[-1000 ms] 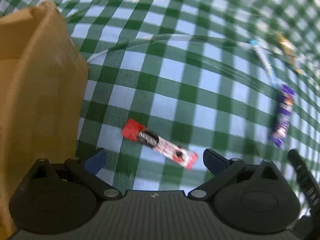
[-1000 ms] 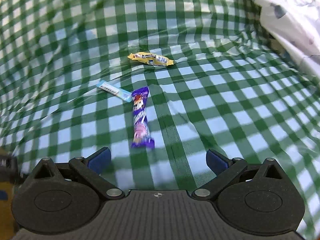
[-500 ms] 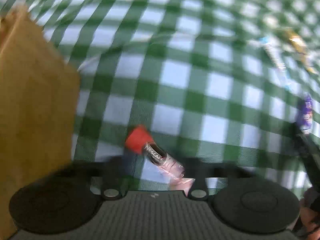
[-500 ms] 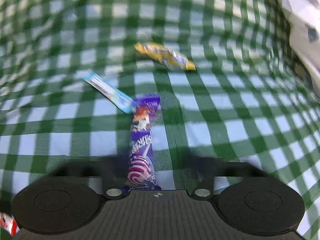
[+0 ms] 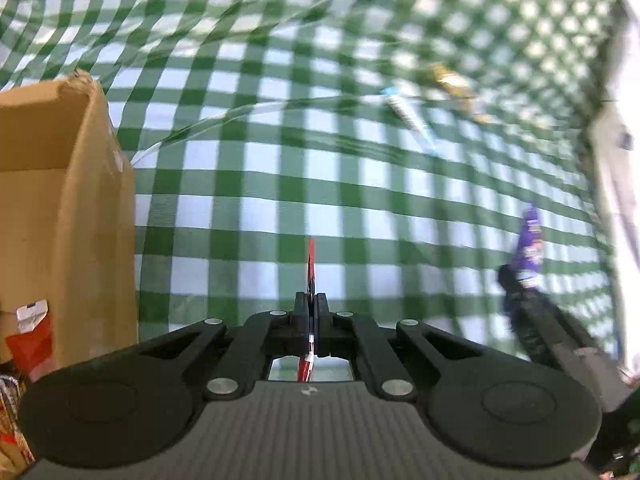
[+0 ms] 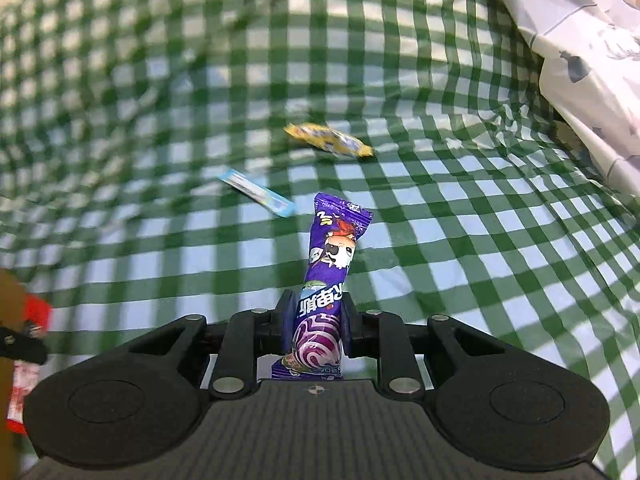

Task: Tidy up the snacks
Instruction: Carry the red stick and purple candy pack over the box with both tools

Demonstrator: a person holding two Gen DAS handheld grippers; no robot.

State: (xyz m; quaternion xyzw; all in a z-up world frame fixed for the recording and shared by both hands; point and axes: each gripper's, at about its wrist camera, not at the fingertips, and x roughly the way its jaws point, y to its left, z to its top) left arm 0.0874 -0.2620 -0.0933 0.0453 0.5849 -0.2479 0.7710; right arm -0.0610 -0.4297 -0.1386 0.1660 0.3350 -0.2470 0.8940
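Observation:
My left gripper (image 5: 311,305) is shut on a red and white snack packet (image 5: 311,266), seen edge-on and lifted off the green checked cloth. A brown cardboard box (image 5: 60,208) stands at the left, with wrappers showing at its lower edge. My right gripper (image 6: 314,312) is shut on a purple snack packet (image 6: 332,252), which sticks up and forward above the cloth. In the left wrist view that purple packet (image 5: 529,240) shows at the right, held by the other gripper. A yellow packet (image 6: 328,140) and a thin blue packet (image 6: 258,192) lie on the cloth further away.
A white printed fabric (image 6: 580,60) lies along the right edge of the cloth. The green checked cloth (image 6: 480,280) is wrinkled in places. The cardboard box's wall rises close to the left gripper's left side.
Both grippers went from open to shut, each closing on its packet. Both packets have since been lifted off the cloth, and the red one now stands edge-on.

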